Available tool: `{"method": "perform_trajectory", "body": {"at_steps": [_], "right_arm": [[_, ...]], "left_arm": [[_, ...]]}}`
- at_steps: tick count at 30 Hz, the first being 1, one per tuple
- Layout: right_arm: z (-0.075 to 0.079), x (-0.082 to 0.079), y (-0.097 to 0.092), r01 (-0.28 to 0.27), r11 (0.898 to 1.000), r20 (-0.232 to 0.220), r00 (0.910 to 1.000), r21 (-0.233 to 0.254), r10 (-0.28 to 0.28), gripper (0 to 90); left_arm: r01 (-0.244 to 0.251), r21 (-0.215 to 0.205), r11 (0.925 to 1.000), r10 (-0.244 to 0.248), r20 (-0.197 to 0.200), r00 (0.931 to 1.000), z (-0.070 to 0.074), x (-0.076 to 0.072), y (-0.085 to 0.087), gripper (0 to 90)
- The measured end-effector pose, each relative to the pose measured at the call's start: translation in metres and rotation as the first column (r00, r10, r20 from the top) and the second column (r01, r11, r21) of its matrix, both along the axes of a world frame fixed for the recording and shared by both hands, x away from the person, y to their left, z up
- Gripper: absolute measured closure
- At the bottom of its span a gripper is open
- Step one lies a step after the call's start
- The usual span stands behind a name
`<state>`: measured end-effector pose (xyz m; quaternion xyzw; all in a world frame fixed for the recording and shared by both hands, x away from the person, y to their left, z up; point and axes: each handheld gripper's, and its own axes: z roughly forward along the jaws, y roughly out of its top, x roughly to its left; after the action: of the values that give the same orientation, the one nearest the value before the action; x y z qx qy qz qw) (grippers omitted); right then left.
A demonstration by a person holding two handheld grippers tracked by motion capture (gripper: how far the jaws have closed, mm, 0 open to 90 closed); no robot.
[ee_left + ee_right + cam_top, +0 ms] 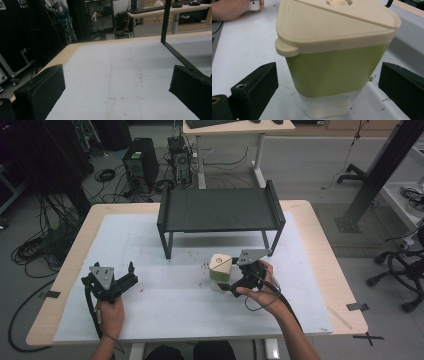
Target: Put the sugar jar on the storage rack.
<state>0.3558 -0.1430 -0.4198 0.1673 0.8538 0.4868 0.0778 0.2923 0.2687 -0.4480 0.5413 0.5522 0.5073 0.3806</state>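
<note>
Dim room: grey floor (310,165), tangled cables (35,245), desk (235,127) behind.

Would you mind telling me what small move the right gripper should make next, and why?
Probably close the right gripper on the container: its jaws stand open on either side of the green body without touching, and the container stands upright on the table.

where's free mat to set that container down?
Bare mat between the left tool and the container; also the whole near edge in front of both hands. Left of the black rack is open too. Crowded: under the rack and around the right tool.
</note>
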Motion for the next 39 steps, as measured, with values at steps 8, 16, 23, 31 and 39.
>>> {"method": "perform_trajectory", "body": {"at_steps": [8,16,23,31,39], "right_arm": [[-0.001,0.002,0.004,0.001,1.000,-0.002,1.0000,0.007,-0.001,2.5],[-0.001,0.003,0.008,-0.009,1.000,-0.003,1.0000,0.003,0.009,2.5],[0.000,0.004,0.012,-0.012,1.000,0.001,0.9999,0.005,0.012,2.5],[-0.001,0.004,0.014,-0.011,1.000,0.001,0.9999,0.008,0.010,2.4],[-0.001,0.005,0.016,-0.011,1.000,0.001,0.9999,0.013,0.011,2.4]], "left_arm": [[0.000,0.001,1.0000,0.000,0.000,1.0000,0.000,0.000,0.000,0.2],[-0.003,-0.001,1.0000,0.003,0.001,1.0000,0.000,0.000,0.000,0.2],[-0.005,-0.003,1.0000,0.005,0.003,1.0000,0.000,0.000,0.001,0.2],[-0.006,-0.002,1.0000,0.006,0.001,1.0000,0.000,0.000,0.001,0.2],[-0.006,-0.003,1.0000,0.006,0.001,1.0000,0.000,0.000,0.001,0.2]]}}
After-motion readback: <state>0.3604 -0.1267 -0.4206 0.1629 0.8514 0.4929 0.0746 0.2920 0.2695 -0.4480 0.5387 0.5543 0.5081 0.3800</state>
